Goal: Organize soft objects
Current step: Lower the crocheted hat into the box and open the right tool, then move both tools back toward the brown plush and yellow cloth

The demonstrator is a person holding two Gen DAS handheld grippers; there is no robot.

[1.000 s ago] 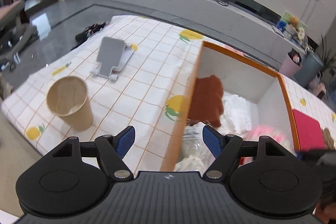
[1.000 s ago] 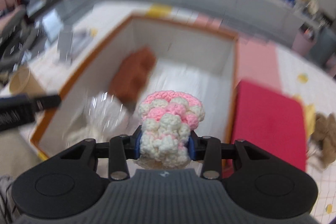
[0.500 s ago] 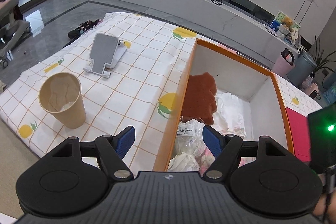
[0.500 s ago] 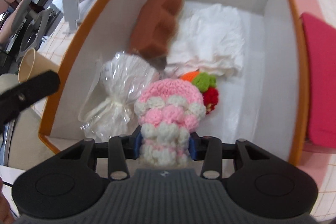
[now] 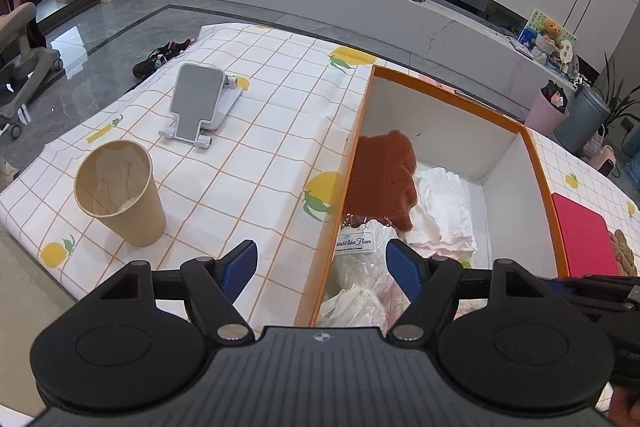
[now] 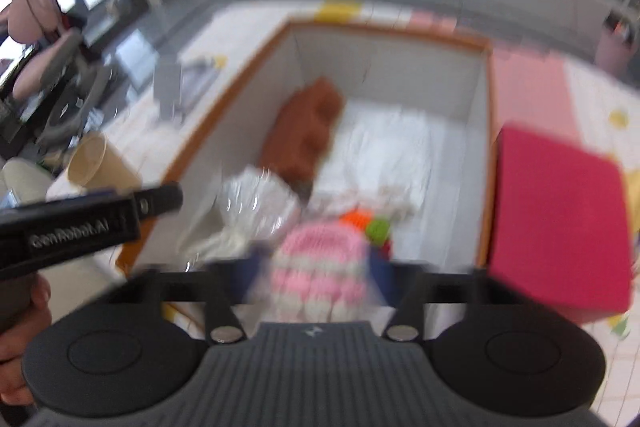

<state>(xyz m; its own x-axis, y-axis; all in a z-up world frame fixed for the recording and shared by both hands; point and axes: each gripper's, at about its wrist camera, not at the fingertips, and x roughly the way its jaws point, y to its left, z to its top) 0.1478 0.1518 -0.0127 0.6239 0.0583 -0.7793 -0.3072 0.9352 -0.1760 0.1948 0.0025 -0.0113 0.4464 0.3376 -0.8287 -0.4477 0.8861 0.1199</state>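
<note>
An orange-rimmed white box (image 5: 356, 147) holds a brown sponge (image 5: 380, 179), white cloth (image 5: 444, 199) and a cellophane-wrapped bundle (image 5: 360, 267). My left gripper (image 5: 320, 259) hovers open over the box's near left wall with nothing between its blue pads. In the blurred right wrist view, a pink-and-white crochet piece (image 6: 316, 247) lies low in the box (image 6: 224, 107), beside a small orange, green and red knitted item (image 6: 372, 227). My right gripper (image 6: 318, 263) has its jaws apart on either side of the crochet piece, wider than it, with no pad pressing on it.
A paper cup (image 5: 120, 195) and a grey phone stand (image 5: 198, 103) stand on the checked tablecloth left of the box. A red pad (image 5: 580, 235) and a brown knitted thing (image 5: 624, 251) lie to its right. A hand holds the left gripper's handle.
The right gripper's jaws have spread and let go of the crochet piece, which now rests in the box. The right view has pulled back and up. The left gripper has stayed put.
</note>
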